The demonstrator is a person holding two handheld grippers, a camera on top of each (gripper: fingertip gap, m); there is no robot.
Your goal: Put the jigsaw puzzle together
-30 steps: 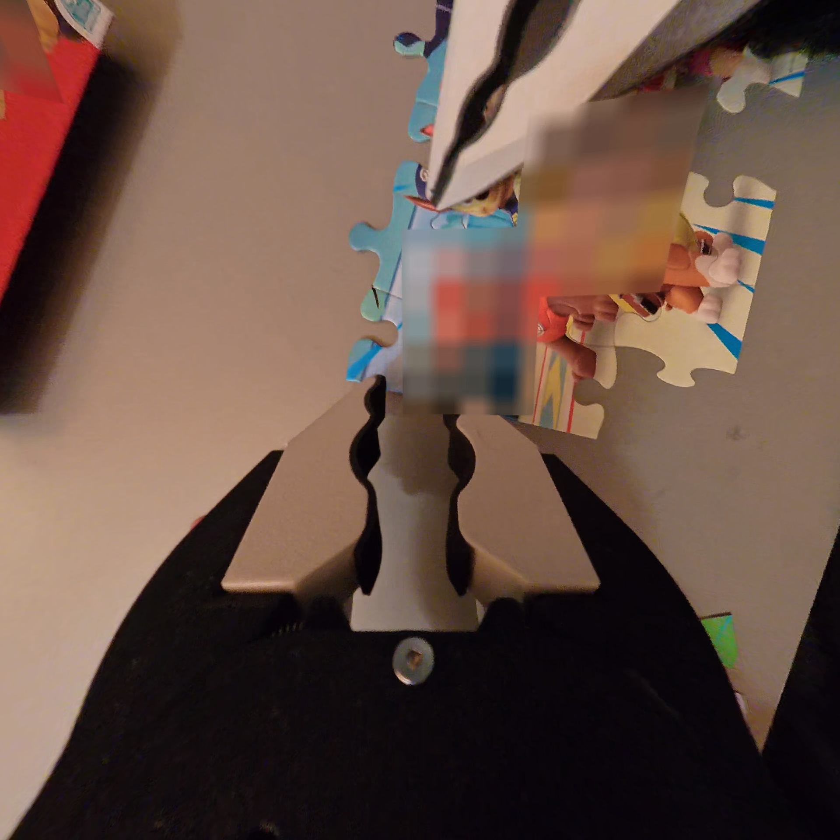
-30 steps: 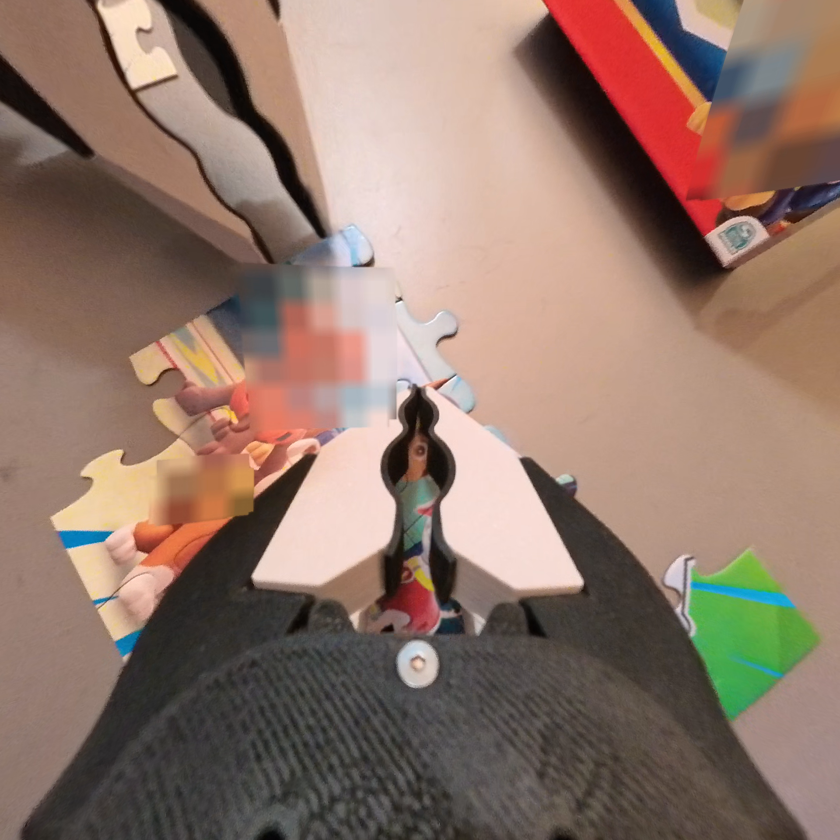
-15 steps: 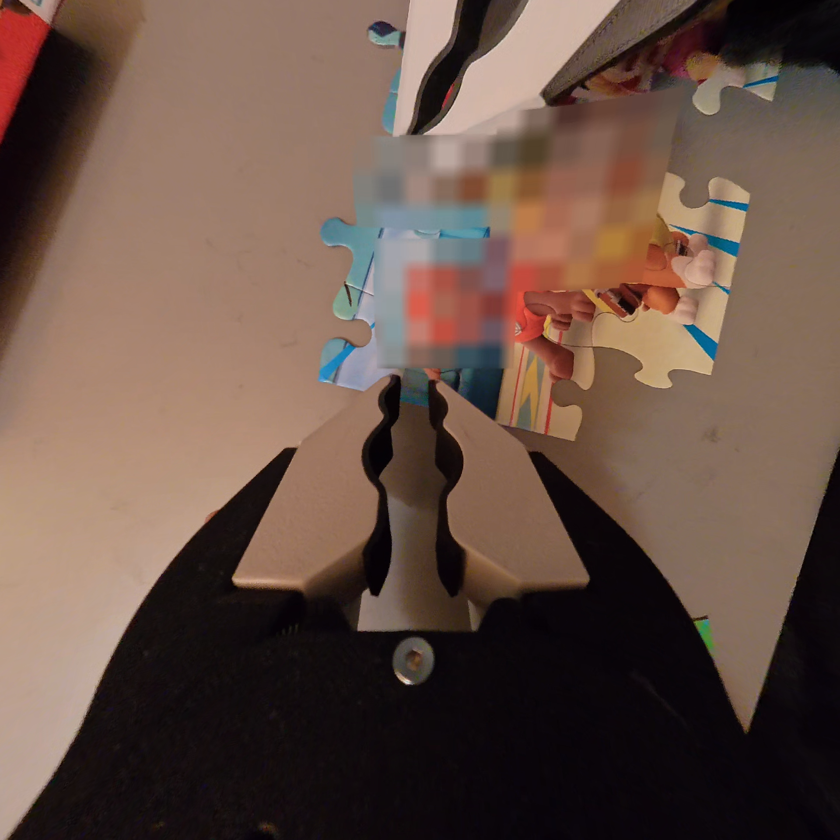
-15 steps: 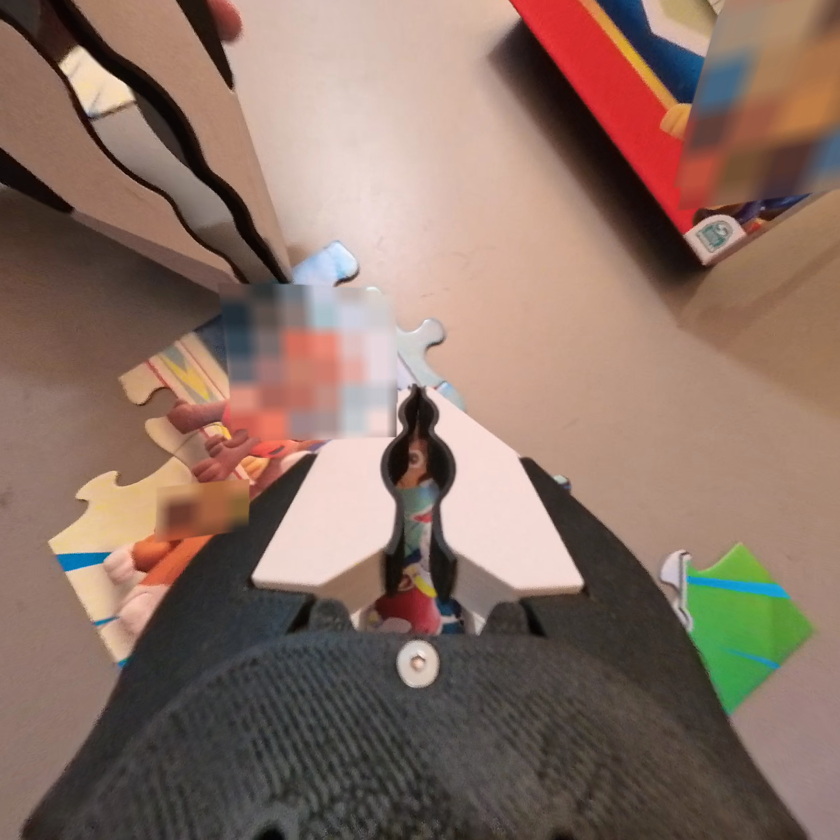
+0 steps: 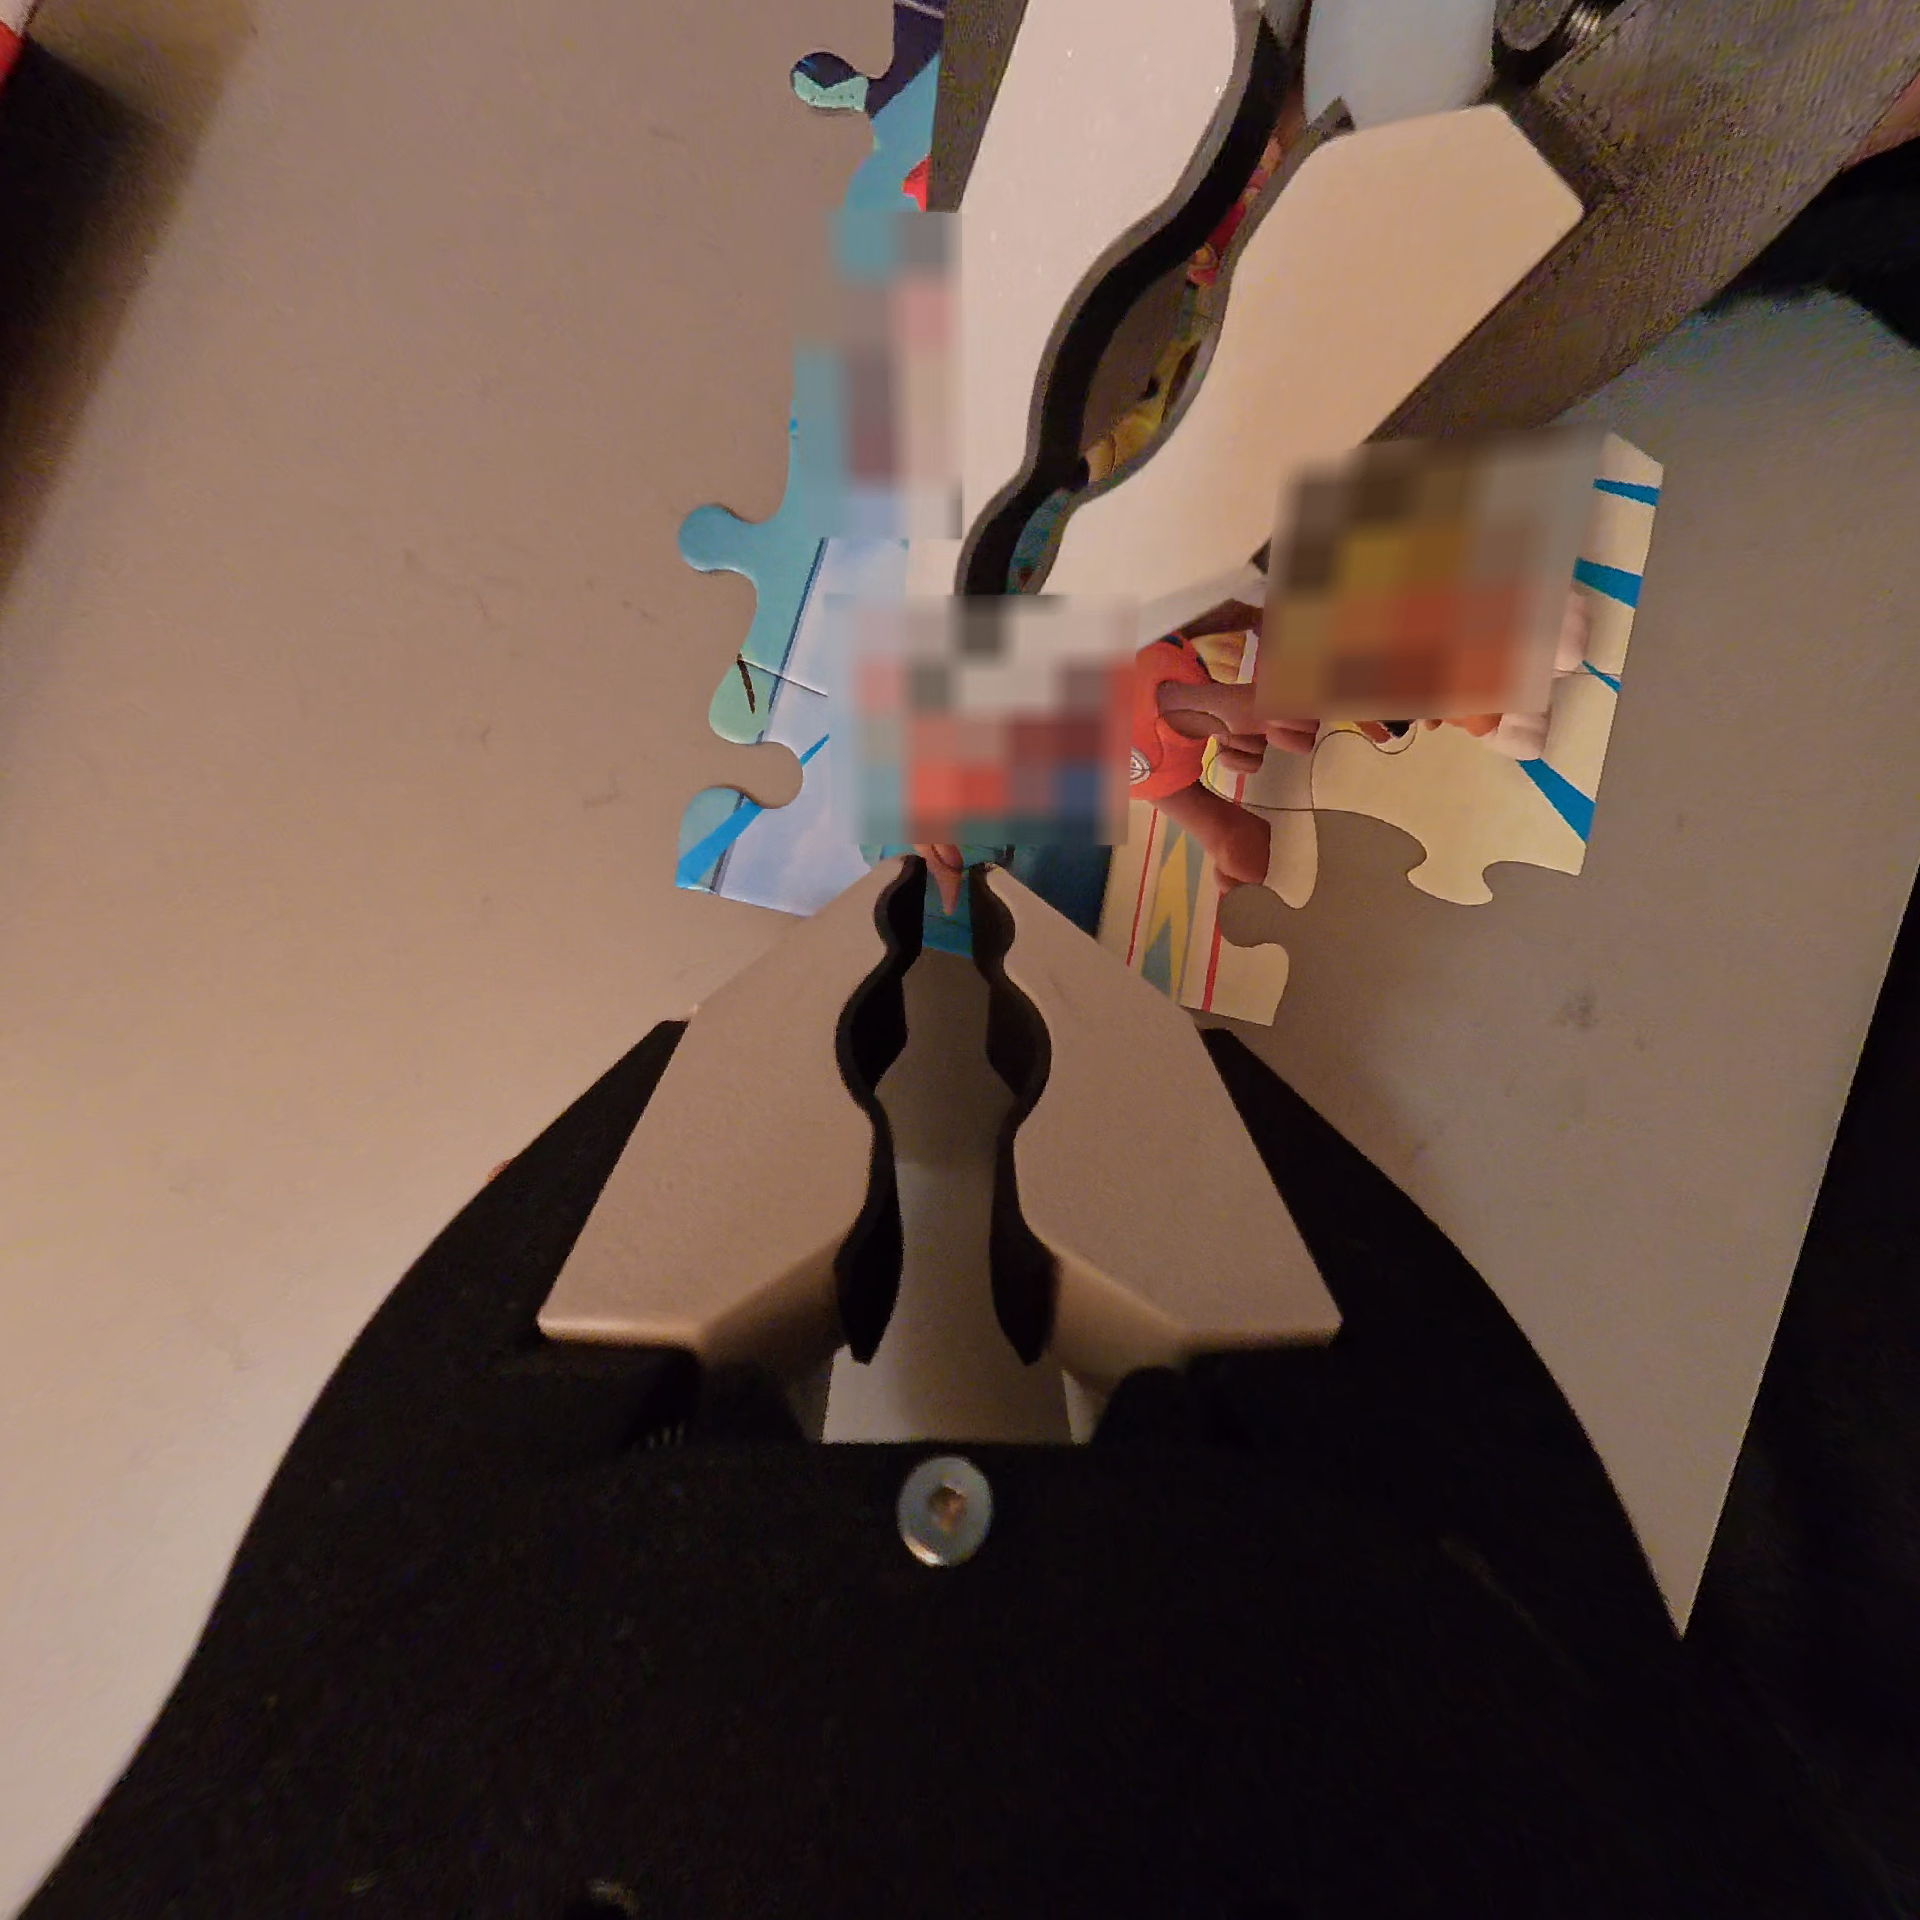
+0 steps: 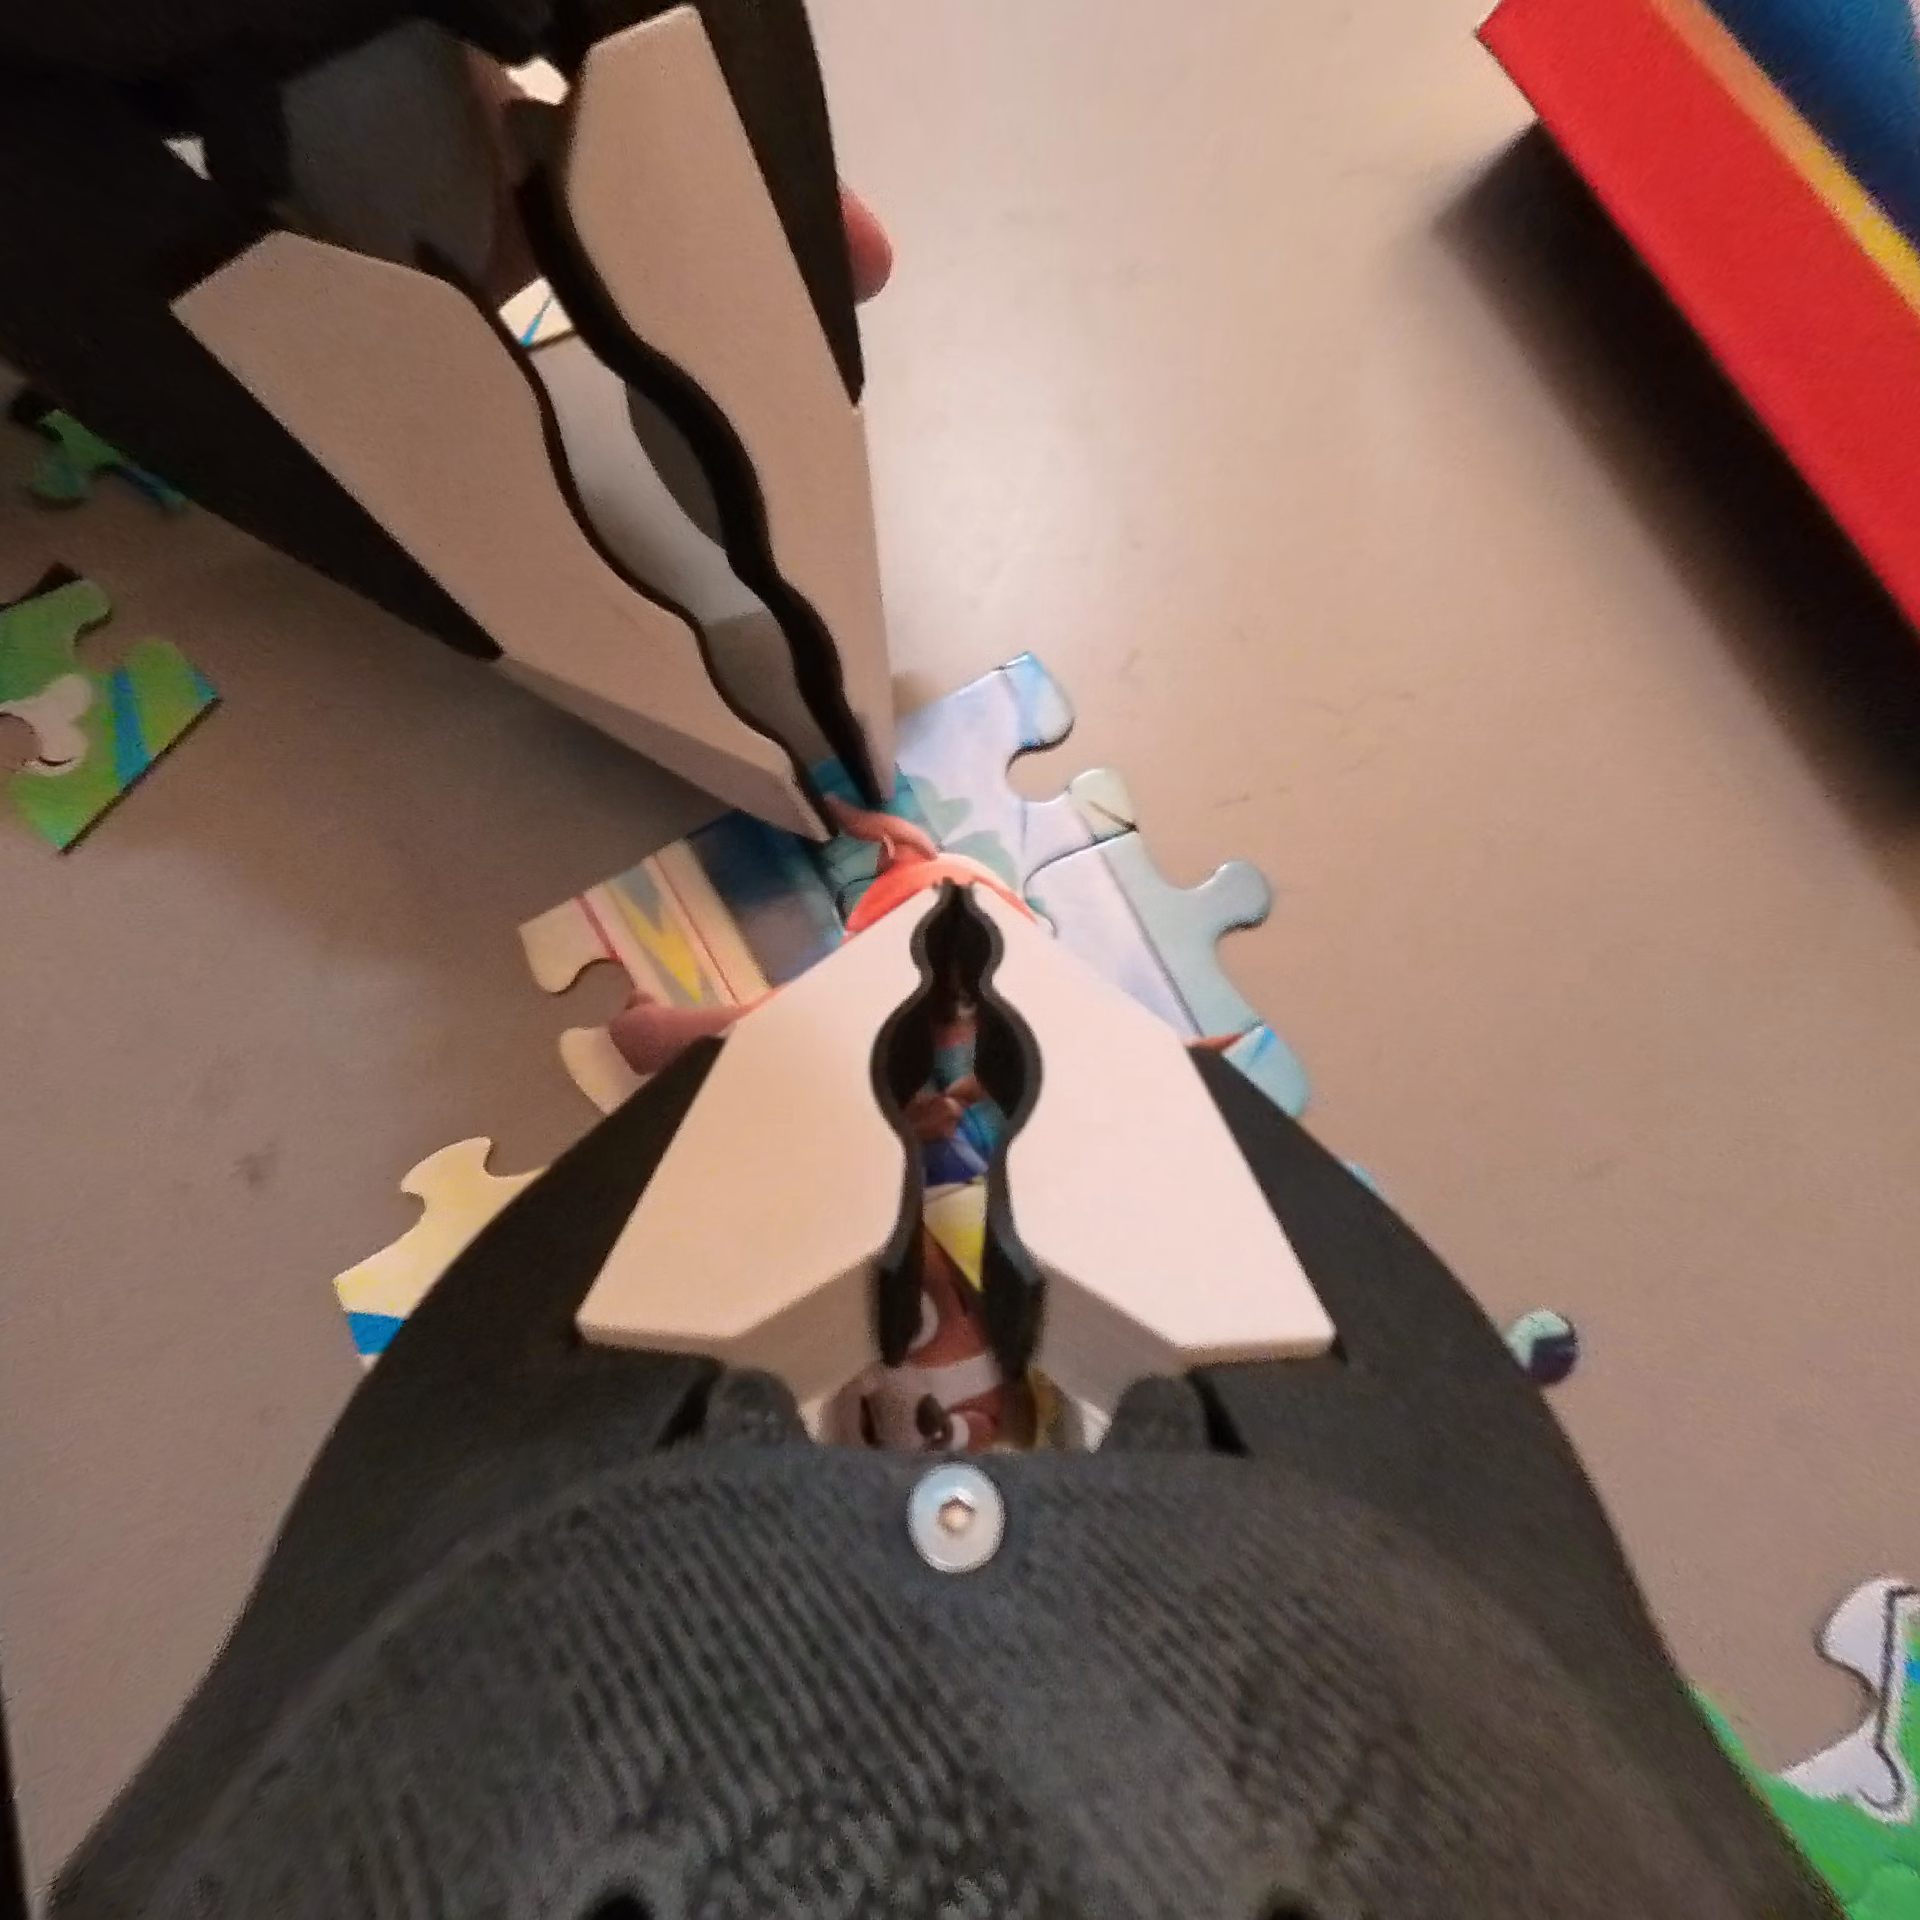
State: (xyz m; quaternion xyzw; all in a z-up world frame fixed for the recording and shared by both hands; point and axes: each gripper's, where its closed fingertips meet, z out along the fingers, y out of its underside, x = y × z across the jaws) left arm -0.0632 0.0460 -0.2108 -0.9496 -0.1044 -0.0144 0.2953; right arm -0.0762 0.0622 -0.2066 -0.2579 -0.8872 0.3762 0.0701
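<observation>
Left wrist view: the left gripper (image 5: 945, 883) points down at the near edge of a part-built jigsaw puzzle (image 5: 1164, 790), its jaws drawn close with only a narrow slit between the tips, and in that slit the puzzle's picture shows; whether the pads press on anything cannot be told. Just beyond its tips, the right gripper (image 5: 987, 582) comes down steeply from above, tips set on the middle of the same puzzle. In the right wrist view the right gripper (image 6: 954, 891) has its jaws closed tip to tip, resting over the joined pieces with nothing seen between the pads, and the left gripper (image 6: 847, 805) stands just ahead of it, tilted, its two fingertips almost meeting on the puzzle surface; a fingertip of the person's hand (image 6: 868, 244) shows behind that gripper. No writing can be read anywhere. Farther out on the grey table (image 6: 1299, 540), left of the jaws, lie two loose green pieces (image 6: 99, 717), one partly under the other gripper's body, and a third green piece (image 6: 1870, 1704) lies at the lower right. One red box (image 6: 1725, 239) sits at the far right, well apart from both grippers.
</observation>
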